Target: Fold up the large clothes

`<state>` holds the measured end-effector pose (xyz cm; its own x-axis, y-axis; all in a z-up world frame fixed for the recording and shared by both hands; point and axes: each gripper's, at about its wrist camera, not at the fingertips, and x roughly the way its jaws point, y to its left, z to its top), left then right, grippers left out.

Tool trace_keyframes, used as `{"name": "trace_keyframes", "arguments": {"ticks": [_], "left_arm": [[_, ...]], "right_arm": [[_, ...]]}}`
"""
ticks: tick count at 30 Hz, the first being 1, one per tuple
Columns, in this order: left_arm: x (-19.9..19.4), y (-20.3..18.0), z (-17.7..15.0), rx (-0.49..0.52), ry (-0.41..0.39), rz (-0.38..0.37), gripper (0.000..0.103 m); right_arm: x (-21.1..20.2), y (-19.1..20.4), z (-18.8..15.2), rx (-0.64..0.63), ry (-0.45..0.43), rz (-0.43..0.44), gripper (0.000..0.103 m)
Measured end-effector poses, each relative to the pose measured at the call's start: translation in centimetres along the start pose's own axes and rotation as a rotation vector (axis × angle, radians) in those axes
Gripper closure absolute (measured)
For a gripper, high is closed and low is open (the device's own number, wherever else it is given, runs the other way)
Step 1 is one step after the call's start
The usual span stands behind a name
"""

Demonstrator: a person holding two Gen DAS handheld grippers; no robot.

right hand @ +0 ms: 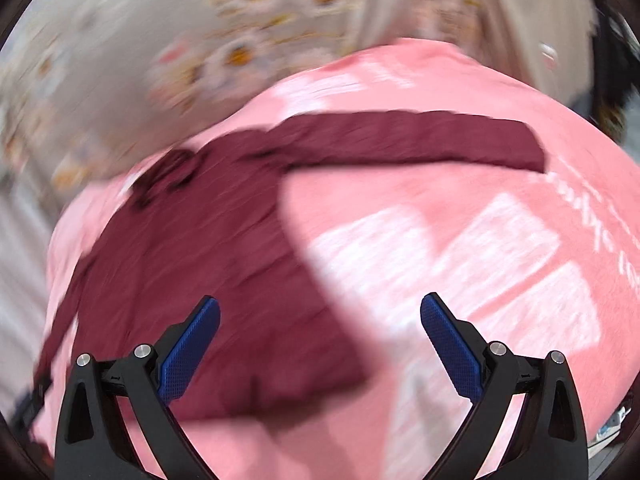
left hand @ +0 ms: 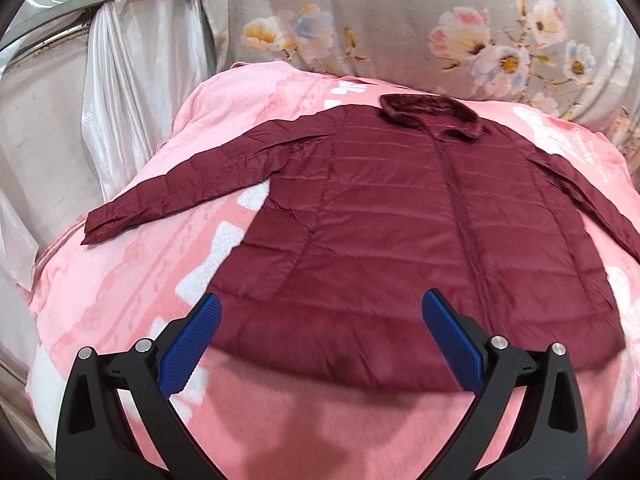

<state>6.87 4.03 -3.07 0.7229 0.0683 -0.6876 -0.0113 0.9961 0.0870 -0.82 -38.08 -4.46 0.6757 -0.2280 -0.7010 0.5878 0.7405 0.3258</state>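
A dark red quilted jacket (left hand: 420, 232) lies flat, front up, on a pink blanket (left hand: 120, 280), collar far from me and both sleeves spread out. My left gripper (left hand: 322, 312) hovers open above the jacket's near hem, nothing between its blue pads (left hand: 192, 344). In the blurred right wrist view the same jacket (right hand: 208, 264) fills the left half, its right sleeve (right hand: 420, 140) stretched toward the right. My right gripper (right hand: 320, 316) is open over the jacket's lower right corner and the bare blanket (right hand: 500, 240), holding nothing.
A grey floral cover (left hand: 420, 28) rises behind the blanket. Shiny white curtain fabric (left hand: 120, 80) hangs at the left. The blanket extends beyond the jacket on all sides; dark clutter shows at the far right edge of the right wrist view.
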Motion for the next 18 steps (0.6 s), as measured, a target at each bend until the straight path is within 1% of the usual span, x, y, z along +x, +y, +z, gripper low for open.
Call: {"name": "trace_keyframes", "arguments": {"ticks": [3, 4, 6, 9, 11, 13, 15, 16, 17, 18], "left_arm": [[2.4, 0.4, 1.2, -0.020, 0.000, 0.032, 0.005], [3.0, 0.4, 1.4, -0.031, -0.002, 0.040, 0.005], [4.3, 0.7, 2.2, -0.049, -0.009, 0.057, 0.005], [6.0, 0.5, 2.9, -0.048, -0.005, 0.098, 0.005], [6.9, 0.5, 3.4, -0.048, 0.008, 0.103, 0.005], [7.9, 0.4, 3.8, -0.057, 0.036, 0.106, 0.005], [8.8, 0.4, 4.2, -0.065, 0.059, 0.113, 0.005], [9.3, 0.4, 4.4, -0.069, 0.067, 0.123, 0.005], [9.6, 0.4, 4.6, -0.072, 0.070, 0.131, 0.005], [10.0, 0.4, 4.8, -0.075, 0.072, 0.136, 0.005]], "right_arm": [[2.0, -4.0, 3.1, 0.100, -0.026, -0.030, 0.005], [3.0, -5.4, 4.2, 0.141, -0.022, -0.043, 0.005], [5.2, -7.9, 6.0, 0.212, -0.009, -0.034, 0.005], [8.4, -10.2, 7.5, 0.294, 0.025, -0.038, 0.005], [10.0, -11.2, 8.1, 0.336, 0.032, -0.036, 0.005], [11.2, -12.0, 8.6, 0.375, 0.025, -0.045, 0.005], [12.1, -12.4, 9.2, 0.396, -0.005, -0.057, 0.008], [12.3, -12.6, 9.6, 0.400, -0.025, -0.067, 0.012], [12.4, -12.7, 10.0, 0.400, -0.046, -0.074, 0.024], [12.6, -12.8, 10.4, 0.397, -0.058, -0.079, 0.034]]}}
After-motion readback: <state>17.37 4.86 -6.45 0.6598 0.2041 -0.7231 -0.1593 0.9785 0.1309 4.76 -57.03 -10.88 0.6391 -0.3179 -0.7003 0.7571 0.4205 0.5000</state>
